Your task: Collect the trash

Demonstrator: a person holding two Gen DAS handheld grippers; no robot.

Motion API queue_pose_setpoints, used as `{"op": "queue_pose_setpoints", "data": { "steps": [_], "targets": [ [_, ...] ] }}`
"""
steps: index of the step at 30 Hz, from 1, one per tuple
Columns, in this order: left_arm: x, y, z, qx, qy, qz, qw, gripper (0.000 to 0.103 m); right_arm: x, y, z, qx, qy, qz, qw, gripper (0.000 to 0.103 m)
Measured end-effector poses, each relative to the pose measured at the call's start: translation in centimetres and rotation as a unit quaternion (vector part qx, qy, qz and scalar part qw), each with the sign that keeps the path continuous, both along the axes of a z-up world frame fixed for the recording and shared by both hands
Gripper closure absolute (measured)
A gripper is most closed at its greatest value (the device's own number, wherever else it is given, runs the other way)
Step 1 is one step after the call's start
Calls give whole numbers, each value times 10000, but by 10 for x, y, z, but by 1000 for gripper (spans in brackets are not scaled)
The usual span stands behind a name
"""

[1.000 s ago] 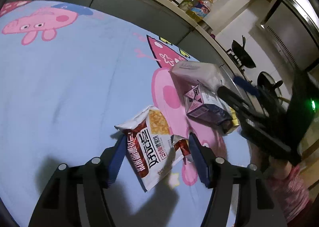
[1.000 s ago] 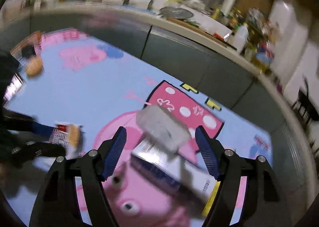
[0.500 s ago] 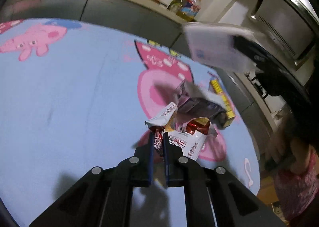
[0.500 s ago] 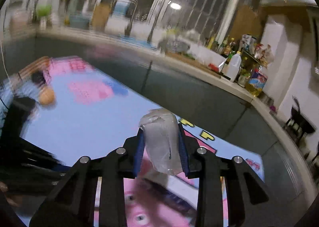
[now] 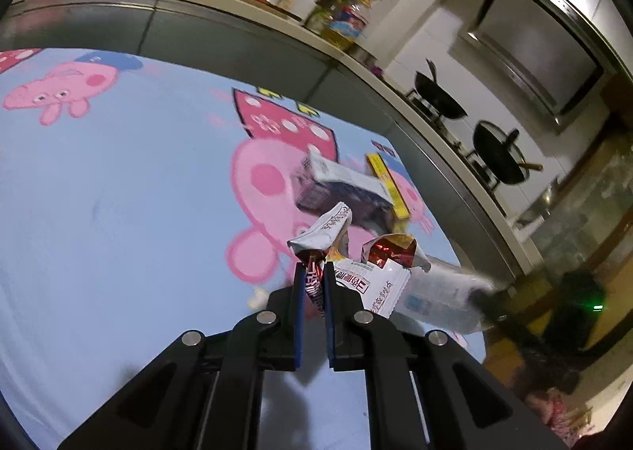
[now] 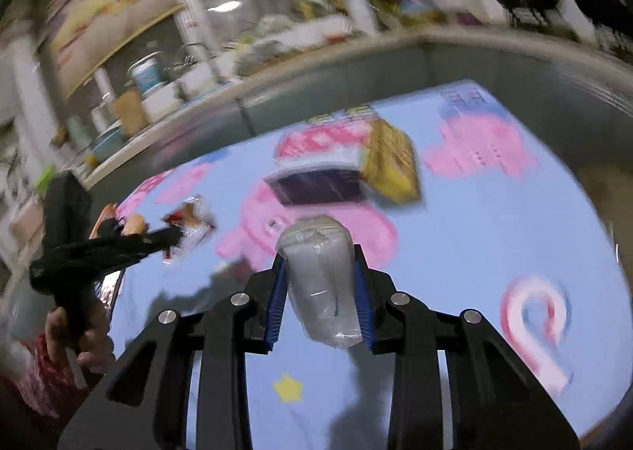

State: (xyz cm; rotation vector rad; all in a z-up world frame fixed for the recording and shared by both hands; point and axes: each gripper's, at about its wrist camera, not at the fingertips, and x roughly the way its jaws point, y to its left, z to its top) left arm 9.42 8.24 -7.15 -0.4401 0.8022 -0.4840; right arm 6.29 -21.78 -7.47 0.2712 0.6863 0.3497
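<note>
Left gripper (image 5: 313,280): black plastic frame, two flat arms, round silver screws on top, dark blue ribbed pads inside fingers. Right gripper (image 6: 319,283): same black frame, silver screws, brighter blue ribbed pads. Left hand (image 6: 77,335) around black handle. Sleeve (image 6: 37,382) red with small white pattern.

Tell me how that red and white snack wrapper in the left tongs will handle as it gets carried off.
Probably floppy: the snack wrapper is crumpled and folds over where the left tongs pinch it, its loose end hanging free. Likely very light, since a narrow pinch on one edge holds it up. Its glossy foil may be slippery, so it could slide out if swung fast.
</note>
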Motion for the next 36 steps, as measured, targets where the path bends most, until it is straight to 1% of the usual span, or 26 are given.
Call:
{"op": "queue_pose_setpoints", "data": {
  "steps": [2, 6, 9, 14, 22, 25, 32, 36],
  "targets": [
    [-3, -10, 0, -5, 34, -122, 9999, 94, -6, -12, -9, 240, 146, -173, 9995, 74],
    [-8, -26, 4, 32, -2, -296, 9996, 94, -13, -27, -14, 284, 185, -336, 9989, 74],
    [-12, -37, 5, 112, -29, -427, 9990, 95, -17, -37, -16, 287, 152, -382, 9987, 74],
    [-12, -53, -3, 181, 128, -588, 9980, 94, -24, -49, -20, 300, 190, -465, 9983, 71],
    [-12, -78, -14, 405, 231, -796, 9957, 94, -27, -57, -25, 209, 217, -530, 9981, 67],
    [-12, -84, -20, 467, 300, -837, 9950, 94, -25, -66, -28, 323, 294, -678, 9967, 66],
    [-10, -89, -30, 535, 416, -864, 9940, 94, -19, -85, -37, 759, 532, -953, 9911, 64],
    [-9, -91, -32, 551, 452, -878, 9936, 94, -16, -90, -43, 846, 666, -1049, 9886, 60]
  ]
}}
